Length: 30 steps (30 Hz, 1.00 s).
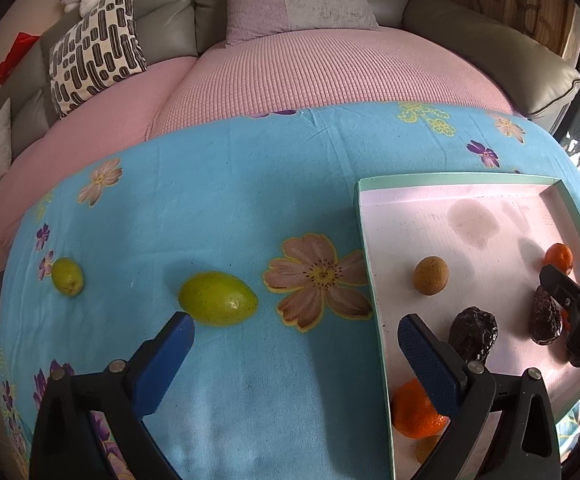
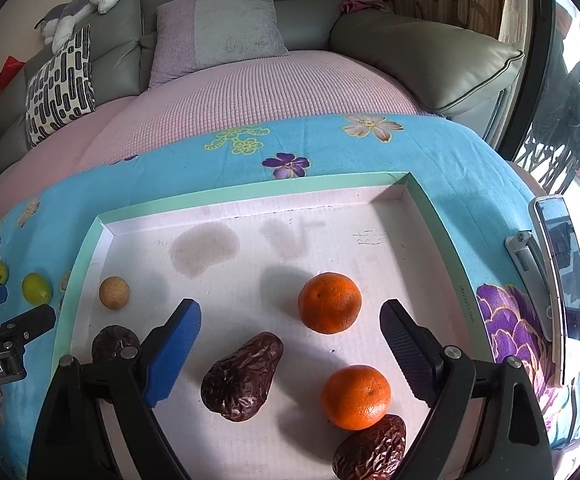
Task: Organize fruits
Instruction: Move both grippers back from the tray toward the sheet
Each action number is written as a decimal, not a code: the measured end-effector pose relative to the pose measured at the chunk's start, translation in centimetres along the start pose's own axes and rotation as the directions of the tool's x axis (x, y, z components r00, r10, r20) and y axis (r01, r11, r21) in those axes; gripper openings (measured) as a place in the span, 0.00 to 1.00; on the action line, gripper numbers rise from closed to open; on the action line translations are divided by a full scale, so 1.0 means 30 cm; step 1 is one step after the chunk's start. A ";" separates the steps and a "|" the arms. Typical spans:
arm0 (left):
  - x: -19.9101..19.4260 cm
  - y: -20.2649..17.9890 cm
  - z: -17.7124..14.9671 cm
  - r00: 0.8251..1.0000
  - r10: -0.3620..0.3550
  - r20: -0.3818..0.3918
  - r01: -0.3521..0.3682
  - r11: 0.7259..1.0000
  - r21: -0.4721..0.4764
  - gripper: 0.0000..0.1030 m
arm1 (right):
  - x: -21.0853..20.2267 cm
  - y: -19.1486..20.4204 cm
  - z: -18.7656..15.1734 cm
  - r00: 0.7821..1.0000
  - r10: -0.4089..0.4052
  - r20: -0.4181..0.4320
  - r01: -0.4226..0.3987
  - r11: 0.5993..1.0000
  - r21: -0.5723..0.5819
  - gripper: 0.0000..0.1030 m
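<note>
left gripper (image 1: 293,332) low over the blue floral blanket (image 1: 218,184), jaws wide, holding nothing. a large green fruit (image 1: 218,299) lies on the blanket just ahead of the left finger, not touching it; a smaller green fruit (image 1: 67,276) sits well apart to the left. the gripper's right finger reaches over the edge of the shallow tray (image 1: 363,216).

right gripper (image 2: 290,324) hangs over the tray (image 2: 90,248), jaws wide, nothing between them in contact. inside the tray: two oranges, one further in (image 2: 329,303), one nearer (image 2: 355,397); a dark wrinkled fruit (image 2: 242,376) between the fingers, another (image 2: 369,450) just below the near orange, touching it as far as the view allows; a third dark one (image 2: 114,344) partly behind the left finger. a small tan round fruit (image 2: 114,292) sits by the tray's left wall.

a phone on a stand (image 2: 561,264) is right of the tray. grey sofa (image 2: 429,52) with cushions behind.
</note>
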State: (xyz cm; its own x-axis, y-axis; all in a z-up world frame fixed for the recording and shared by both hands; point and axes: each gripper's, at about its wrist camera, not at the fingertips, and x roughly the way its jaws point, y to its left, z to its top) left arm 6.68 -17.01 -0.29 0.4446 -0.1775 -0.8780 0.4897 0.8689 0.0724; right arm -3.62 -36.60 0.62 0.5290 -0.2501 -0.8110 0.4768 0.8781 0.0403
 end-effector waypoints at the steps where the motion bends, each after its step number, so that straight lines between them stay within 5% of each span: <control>1: -0.002 0.006 -0.004 1.000 0.003 -0.002 -0.003 1.000 0.005 1.00 | -0.002 0.006 0.001 1.000 0.003 0.001 -0.003 1.000 -0.002 0.89; 14: -0.032 0.171 -0.066 0.998 0.058 -0.009 -0.058 0.998 -0.005 1.00 | -0.033 0.169 -0.005 0.998 0.066 0.021 -0.063 0.991 -0.118 0.89; 30: -0.045 0.436 -0.080 0.995 0.099 0.014 -0.094 0.974 -0.205 1.00 | -0.021 0.312 -0.050 0.994 0.109 0.022 -0.104 0.978 -0.180 0.89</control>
State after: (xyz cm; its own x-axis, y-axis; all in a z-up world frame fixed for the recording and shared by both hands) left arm 10.68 -4.29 0.69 0.5015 -0.0968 -0.8597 0.2813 0.9580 0.0562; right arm -0.55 -27.62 0.62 0.5934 -0.1615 -0.7885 0.2853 0.9583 0.0185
